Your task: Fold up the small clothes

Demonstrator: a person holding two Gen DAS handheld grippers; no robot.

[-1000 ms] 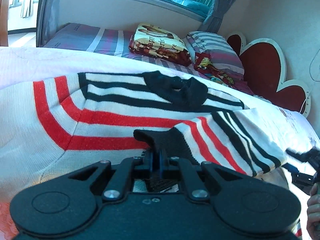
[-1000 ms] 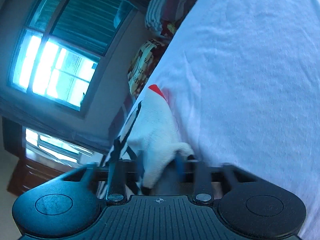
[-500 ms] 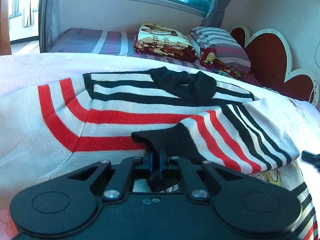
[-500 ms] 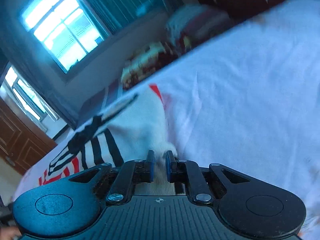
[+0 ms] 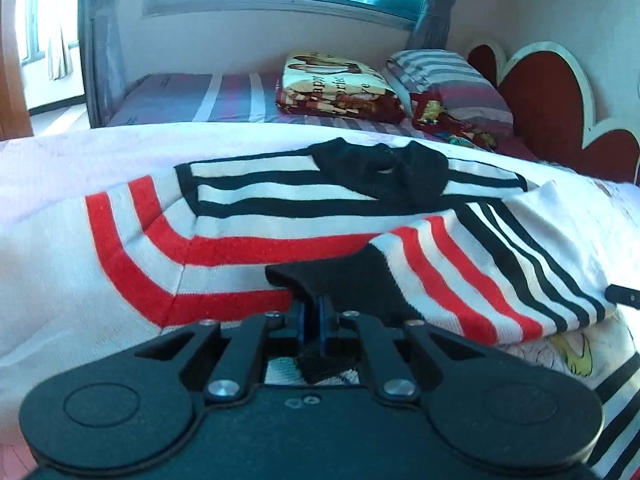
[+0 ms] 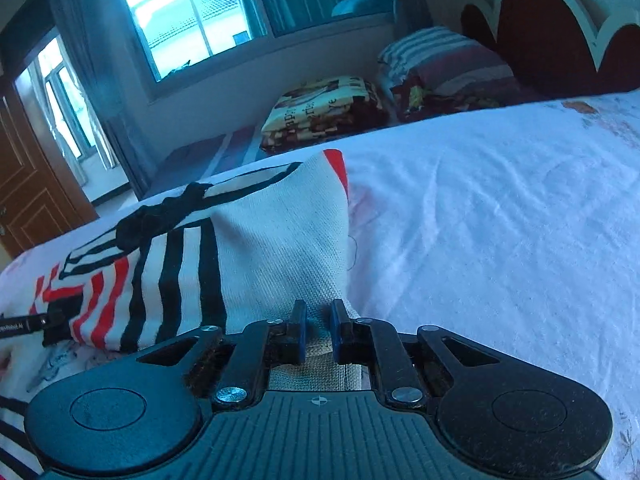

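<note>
Sweater (image 5: 248, 236) pinched by left gripper (image 5: 311, 312) and right gripper (image 6: 317, 320); folded blanket (image 5: 336, 88), pillow (image 5: 448, 76) beyond.

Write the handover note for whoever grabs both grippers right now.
Left gripper: shut on the black cuff of the striped sweater.
Right gripper: shut on the sweater's white knit edge.
Sweater lies on the white bedsheet, collar away from you.
Done: one sleeve is laid across the body.
Left: let go, fold the rest, flatten it.
</note>
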